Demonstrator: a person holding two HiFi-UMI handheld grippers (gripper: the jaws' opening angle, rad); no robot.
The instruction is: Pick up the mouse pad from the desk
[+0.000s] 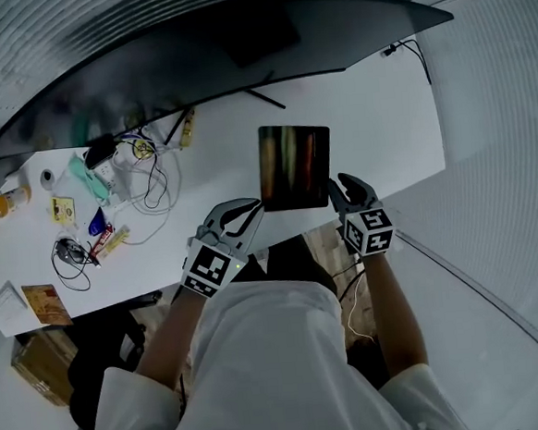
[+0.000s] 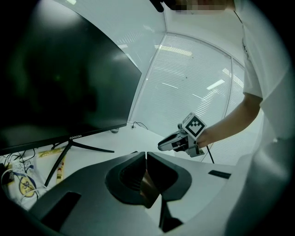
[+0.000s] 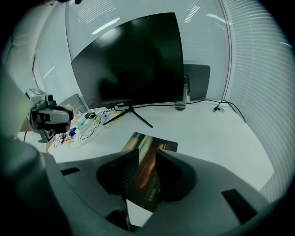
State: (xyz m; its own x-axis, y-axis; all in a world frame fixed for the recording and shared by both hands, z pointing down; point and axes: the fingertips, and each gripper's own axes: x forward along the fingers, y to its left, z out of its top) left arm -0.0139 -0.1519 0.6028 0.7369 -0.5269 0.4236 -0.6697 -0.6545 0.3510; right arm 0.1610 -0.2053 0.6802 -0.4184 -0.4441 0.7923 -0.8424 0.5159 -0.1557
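Note:
The mouse pad [image 1: 295,166], a dark rectangle with reddish streaks, lies near the front edge of the white desk [image 1: 382,117]. My left gripper [image 1: 254,207] is at its near left corner. In the left gripper view the jaws [image 2: 146,159] are pressed together on a thin brown sliver of the pad [image 2: 146,185]. My right gripper [image 1: 336,188] is at the pad's near right corner. In the right gripper view its jaws [image 3: 147,159] stand apart, with the pad [image 3: 152,144] running between them and a gap on either side. Whether the pad's near edge is off the desk I cannot tell.
A wide curved monitor [image 1: 237,45] on a thin-legged stand [image 1: 264,97] spans the back of the desk. Cables, a roll of tape and several small items [image 1: 136,173] crowd the left end. A cardboard box [image 1: 40,367] sits on the floor at the left.

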